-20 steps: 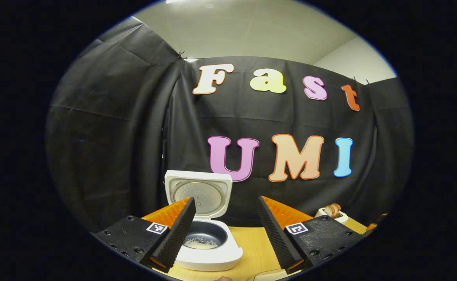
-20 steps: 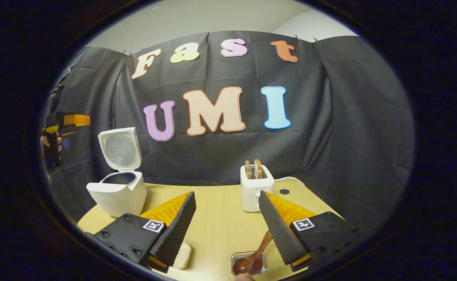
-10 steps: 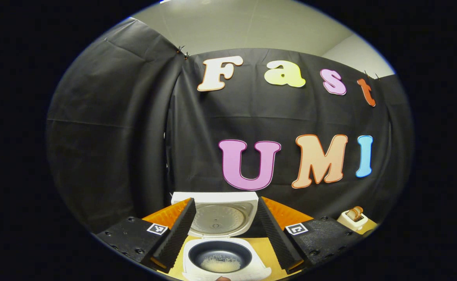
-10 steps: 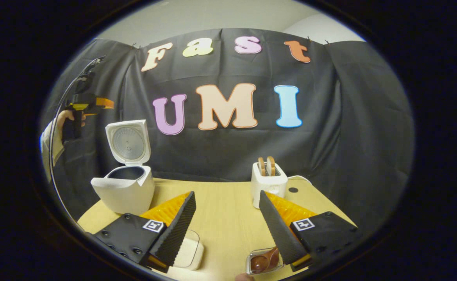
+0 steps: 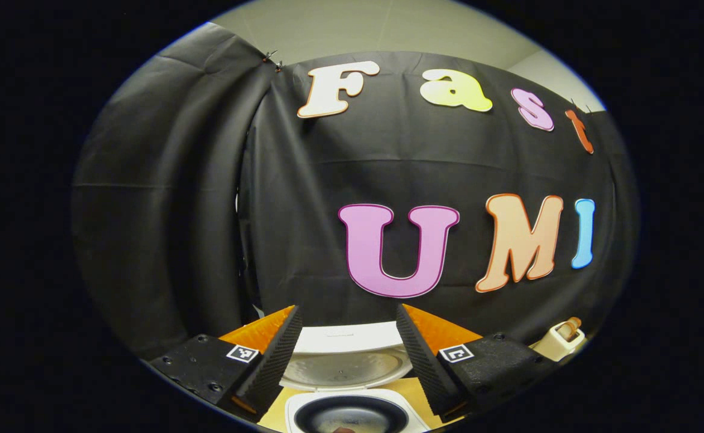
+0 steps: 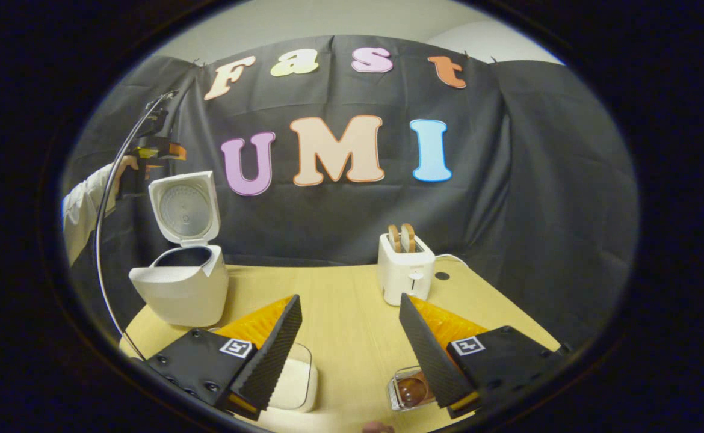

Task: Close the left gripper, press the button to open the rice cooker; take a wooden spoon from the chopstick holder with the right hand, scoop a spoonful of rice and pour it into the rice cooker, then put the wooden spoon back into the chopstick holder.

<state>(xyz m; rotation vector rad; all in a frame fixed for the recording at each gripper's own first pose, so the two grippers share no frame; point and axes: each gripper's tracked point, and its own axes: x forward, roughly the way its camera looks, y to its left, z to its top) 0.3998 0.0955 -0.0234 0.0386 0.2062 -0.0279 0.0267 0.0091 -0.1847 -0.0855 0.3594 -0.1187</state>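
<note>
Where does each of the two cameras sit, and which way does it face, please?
Left gripper view: rides the left gripper, above the open rice cooker, facing the wall; its fingers are apart.
Right gripper view: rides the right gripper, low over the table, facing the toaster; it shows its parted fingers and the far hand.
Shared: rice cooker, toaster.

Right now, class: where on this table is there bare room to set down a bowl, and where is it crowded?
Free: the bare table between the rice cooker and the toaster. A smaller strip lies right of the toaster. Crowded: the near edge, where the rice container and chopstick holder sit under the open right claw.
</note>
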